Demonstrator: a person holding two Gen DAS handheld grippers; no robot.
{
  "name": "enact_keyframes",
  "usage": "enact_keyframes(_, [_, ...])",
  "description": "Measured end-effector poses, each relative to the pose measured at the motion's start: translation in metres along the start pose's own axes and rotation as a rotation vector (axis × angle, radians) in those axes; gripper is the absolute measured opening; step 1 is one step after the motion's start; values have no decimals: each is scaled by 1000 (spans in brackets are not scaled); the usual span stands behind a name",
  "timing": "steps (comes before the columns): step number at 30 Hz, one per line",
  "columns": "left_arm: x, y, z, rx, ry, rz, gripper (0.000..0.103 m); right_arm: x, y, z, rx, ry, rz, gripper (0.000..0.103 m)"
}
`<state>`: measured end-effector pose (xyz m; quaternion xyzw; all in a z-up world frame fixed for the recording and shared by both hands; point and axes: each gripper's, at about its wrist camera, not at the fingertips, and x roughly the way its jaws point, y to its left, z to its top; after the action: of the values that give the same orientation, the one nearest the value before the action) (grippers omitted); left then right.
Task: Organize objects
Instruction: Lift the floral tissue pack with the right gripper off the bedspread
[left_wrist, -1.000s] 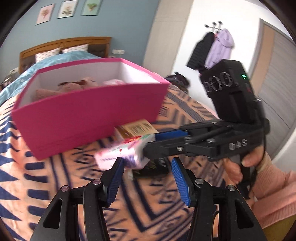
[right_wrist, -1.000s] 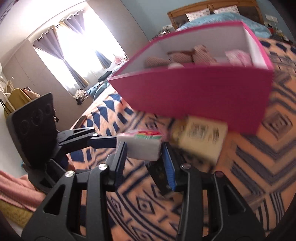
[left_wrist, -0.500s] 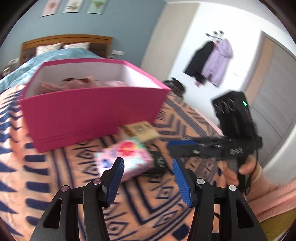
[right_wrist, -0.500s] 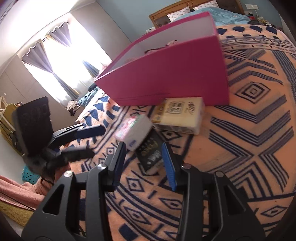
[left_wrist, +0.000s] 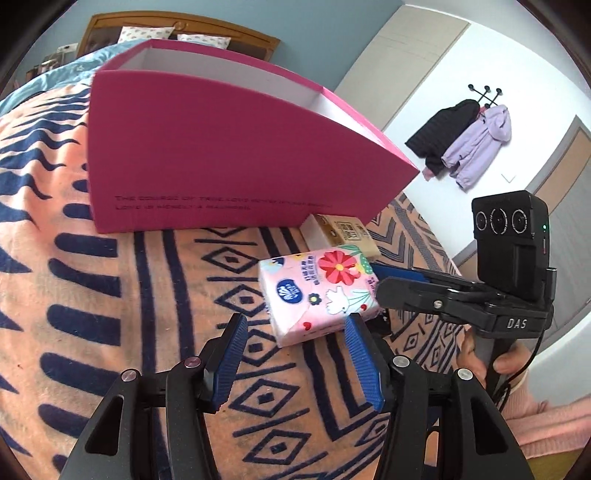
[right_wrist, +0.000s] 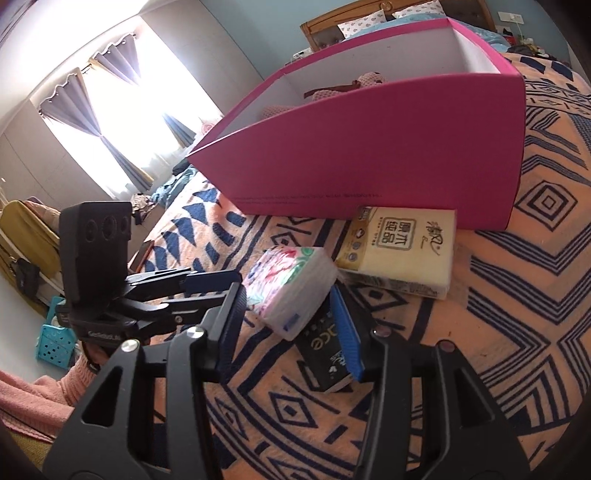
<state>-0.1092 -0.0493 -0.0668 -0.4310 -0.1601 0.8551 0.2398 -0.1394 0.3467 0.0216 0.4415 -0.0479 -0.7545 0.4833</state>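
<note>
Right gripper (right_wrist: 291, 317) just released floral pink tissue pack (left_wrist: 319, 291) onto patterned orange blanket (left_wrist: 110, 295); both grippers' fingers spread, left gripper (left_wrist: 295, 358) lining up.

Home bedroom: wooden headboard (left_wrist: 177, 27), pillows (left_wrist: 147, 34), hung coats (left_wrist: 476, 144)

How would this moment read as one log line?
floral pink tissue pack on patterned blanket | left hand-held gripper open | right hand-held gripper open

Orange blanket with navy geometric pattern (right_wrist: 517, 314) spread over the bed, tall magenta cardboard box (right_wrist: 388, 155) at twelve o'clock, yellow tissue pack (right_wrist: 402, 251) against it, floral pink tissue pack (left_wrist: 317, 291) and black packet (right_wrist: 325, 350) just below.
</note>
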Motion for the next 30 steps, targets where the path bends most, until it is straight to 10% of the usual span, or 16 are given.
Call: enact_keyframes(30, [17, -54, -1, 146, 33, -21, 53, -23, -26, -21, 61, -3, -36, 41])
